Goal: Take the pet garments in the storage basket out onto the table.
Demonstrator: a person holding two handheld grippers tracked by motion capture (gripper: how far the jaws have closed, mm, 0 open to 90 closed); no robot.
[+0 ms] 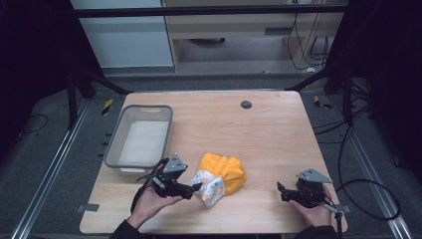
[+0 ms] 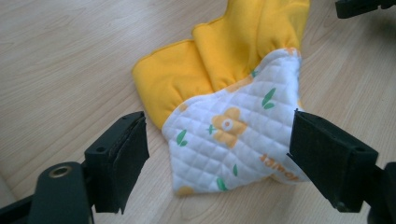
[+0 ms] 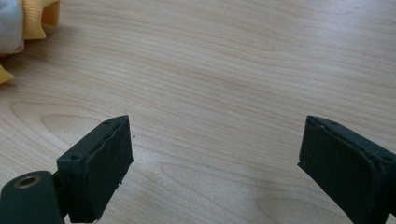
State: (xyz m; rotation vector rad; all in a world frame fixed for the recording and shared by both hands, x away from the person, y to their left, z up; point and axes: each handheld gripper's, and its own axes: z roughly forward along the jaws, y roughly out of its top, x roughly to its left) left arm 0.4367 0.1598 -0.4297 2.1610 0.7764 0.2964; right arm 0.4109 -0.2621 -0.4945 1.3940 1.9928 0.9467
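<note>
A crumpled garment [image 1: 221, 177], yellow with a white quilted panel printed with orange flowers and green leaves, lies on the wooden table [image 1: 268, 134] near its front middle. My left gripper [image 1: 196, 188] is held just left of it, open. In the left gripper view the quilted panel [image 2: 229, 135] lies between and just beyond the wide-apart jaws of the left gripper [image 2: 219, 140]. My right gripper [image 1: 280, 191] is held at the front right, open, over bare wood and apart from the garment. In the right gripper view the right gripper [image 3: 212, 144] frames bare wood, with the garment [image 3: 32, 18] at the top left corner.
A grey plastic bin [image 1: 113, 144] stands at the table's left side, behind my left hand. A small black round cap [image 1: 246, 104] sits in the tabletop near the far edge. Cables [image 1: 368, 189] trail on the floor to the right.
</note>
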